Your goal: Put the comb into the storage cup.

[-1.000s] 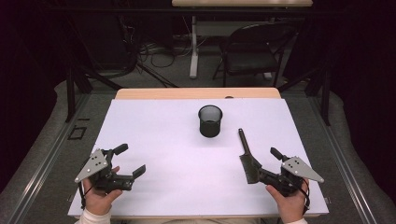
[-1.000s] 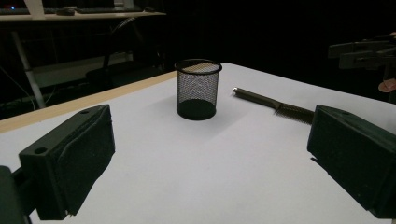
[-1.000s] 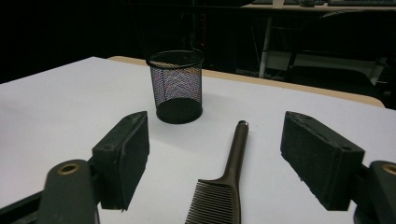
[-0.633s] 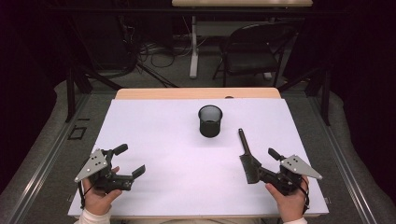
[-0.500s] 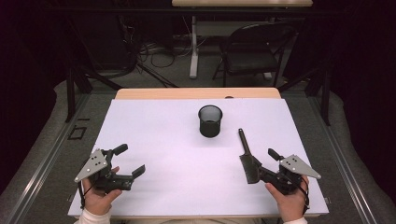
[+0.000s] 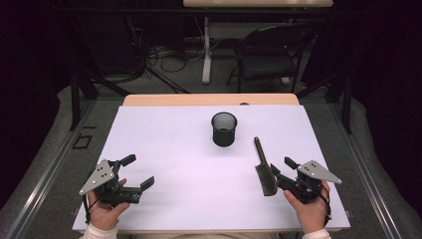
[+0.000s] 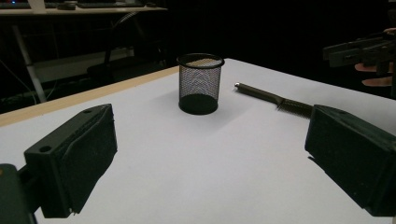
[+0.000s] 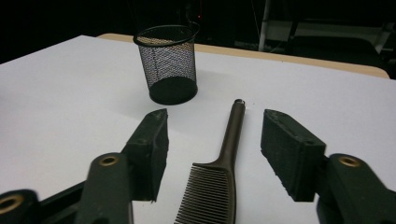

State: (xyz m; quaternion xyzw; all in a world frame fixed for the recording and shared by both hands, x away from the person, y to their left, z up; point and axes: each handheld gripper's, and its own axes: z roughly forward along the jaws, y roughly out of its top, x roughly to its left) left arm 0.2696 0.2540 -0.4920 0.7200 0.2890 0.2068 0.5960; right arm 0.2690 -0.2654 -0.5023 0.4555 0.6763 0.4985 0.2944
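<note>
1. The black comb (image 6: 263, 172) is lying flat on the right side of the table, handle pointing toward the black mesh pen cup (image 6: 224, 128), which is standing upright near the middle, apart from the handle tip.
2. The right gripper (image 6: 281, 172) is reaching over the comb with its jaws spread wide, one on each side where the handle meets the teeth, not yet touching it as far as I can tell.
3. Risk, as I am judging it: the comb is lying thin and flat, so jaws closing too high are likely missing it, and jaws closing on the teeth are probably letting it twist or slip.
4. A low, skewed approach could be pushing the comb along the smooth sheet instead of lifting it; a swinging handle could be tipping the light cup.
5. The left gripper (image 6: 137, 174) is resting at the near left, jaws open and empty, well apart from both things.
6. The white table surface (image 6: 164, 144) is showing a wooden edge at the far side; beyond it a dark room is holding a black chair (image 6: 271, 52), a desk leg and floor cables.
</note>
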